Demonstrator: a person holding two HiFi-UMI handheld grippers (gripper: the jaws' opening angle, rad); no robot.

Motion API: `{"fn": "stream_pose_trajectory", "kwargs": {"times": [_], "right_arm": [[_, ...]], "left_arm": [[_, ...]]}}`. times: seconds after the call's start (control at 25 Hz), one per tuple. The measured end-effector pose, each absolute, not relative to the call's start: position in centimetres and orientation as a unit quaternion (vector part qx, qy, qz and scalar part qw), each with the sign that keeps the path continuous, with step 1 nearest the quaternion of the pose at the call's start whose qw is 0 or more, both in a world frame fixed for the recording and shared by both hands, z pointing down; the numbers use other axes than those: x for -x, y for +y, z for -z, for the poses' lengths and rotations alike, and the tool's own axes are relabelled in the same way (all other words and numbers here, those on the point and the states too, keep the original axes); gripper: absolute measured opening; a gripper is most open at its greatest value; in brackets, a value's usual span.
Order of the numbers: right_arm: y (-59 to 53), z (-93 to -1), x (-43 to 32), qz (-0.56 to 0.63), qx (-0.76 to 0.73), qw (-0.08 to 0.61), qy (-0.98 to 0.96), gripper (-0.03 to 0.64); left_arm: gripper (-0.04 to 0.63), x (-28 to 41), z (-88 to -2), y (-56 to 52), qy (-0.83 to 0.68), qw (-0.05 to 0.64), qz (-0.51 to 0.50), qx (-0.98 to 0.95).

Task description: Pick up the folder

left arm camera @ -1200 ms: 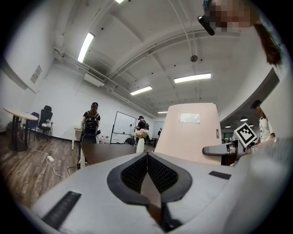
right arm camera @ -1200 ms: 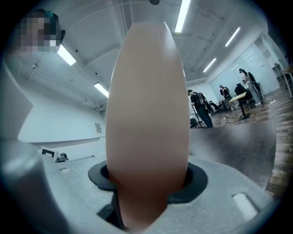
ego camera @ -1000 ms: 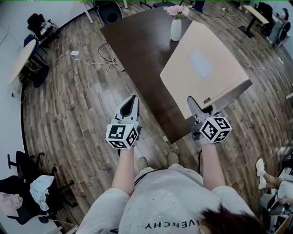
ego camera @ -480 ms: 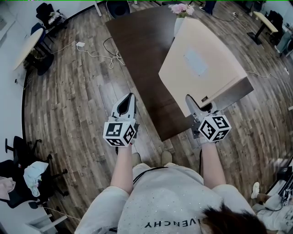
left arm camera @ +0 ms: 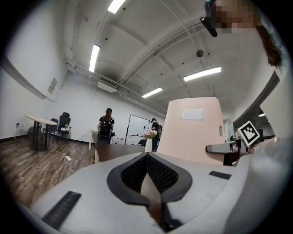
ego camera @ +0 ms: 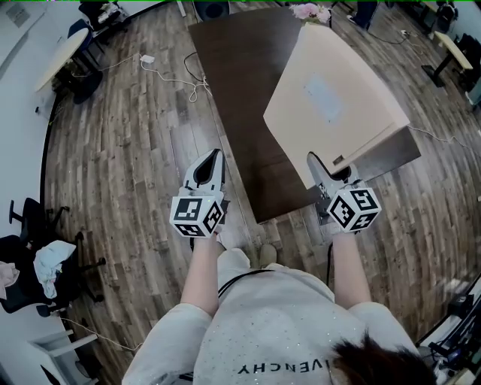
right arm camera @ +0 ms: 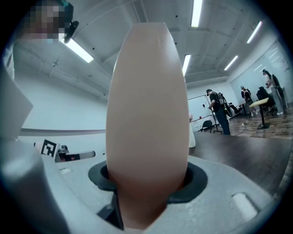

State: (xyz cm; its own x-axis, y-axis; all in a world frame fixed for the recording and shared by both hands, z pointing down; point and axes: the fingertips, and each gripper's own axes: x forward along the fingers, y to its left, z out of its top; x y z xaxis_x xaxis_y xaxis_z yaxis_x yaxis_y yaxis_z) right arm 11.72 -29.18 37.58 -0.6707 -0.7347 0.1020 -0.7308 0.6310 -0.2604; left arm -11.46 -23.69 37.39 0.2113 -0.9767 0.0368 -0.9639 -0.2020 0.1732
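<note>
The folder [ego camera: 331,98] is a large pale peach binder with a white label, held up tilted over the near right corner of the dark table [ego camera: 240,83]. My right gripper [ego camera: 325,171] is shut on the folder's lower spine end. In the right gripper view the folder's rounded spine [right arm camera: 146,114] fills the middle and rises from between the jaws of my right gripper [right arm camera: 145,201]. My left gripper [ego camera: 213,156] hangs over the wooden floor left of the table, shut with nothing in it. In the left gripper view the left gripper [left arm camera: 147,157] points level, with the folder [left arm camera: 192,132] at the right.
A white vase with pink flowers [ego camera: 310,11] stands at the table's far end behind the folder. A white cable and plug [ego camera: 180,75] lie on the floor. Office chairs with clothes [ego camera: 37,263] stand at the left. People [left arm camera: 106,125] stand far off in the room.
The table and floor have slid right and up in the head view as the person shifted. Both grippers went along; the folder stays in the right gripper at the same tilt.
</note>
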Motion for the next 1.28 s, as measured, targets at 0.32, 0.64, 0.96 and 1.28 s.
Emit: {"fn": "stream_pose_trajectory", "kwargs": {"times": [0.32,0.64,0.96,1.28], "right_arm": [[-28.9,-37.4,-11.8,0.147,0.403,0.011,0.903,0.258],[-29.1,-37.8,-11.3,0.132,0.417,0.014,0.899,0.258],[-29.6,-37.7,-10.7,0.131,0.428,0.01,0.894,0.258],[-30.2,-38.0,-10.1,0.135,0.437,0.008,0.889,0.258]], "left_arm": [[0.0,10.8,-37.2,-22.8,-0.628,0.079,0.036,-0.773],[0.0,11.4,-38.1,-23.0,-0.622,0.085,0.037,-0.777],[0.0,12.3,-38.2,-23.6,-0.613,0.09,0.031,-0.785],[0.0,13.2,-37.9,-24.7,-0.608,0.089,0.034,-0.788]]}}
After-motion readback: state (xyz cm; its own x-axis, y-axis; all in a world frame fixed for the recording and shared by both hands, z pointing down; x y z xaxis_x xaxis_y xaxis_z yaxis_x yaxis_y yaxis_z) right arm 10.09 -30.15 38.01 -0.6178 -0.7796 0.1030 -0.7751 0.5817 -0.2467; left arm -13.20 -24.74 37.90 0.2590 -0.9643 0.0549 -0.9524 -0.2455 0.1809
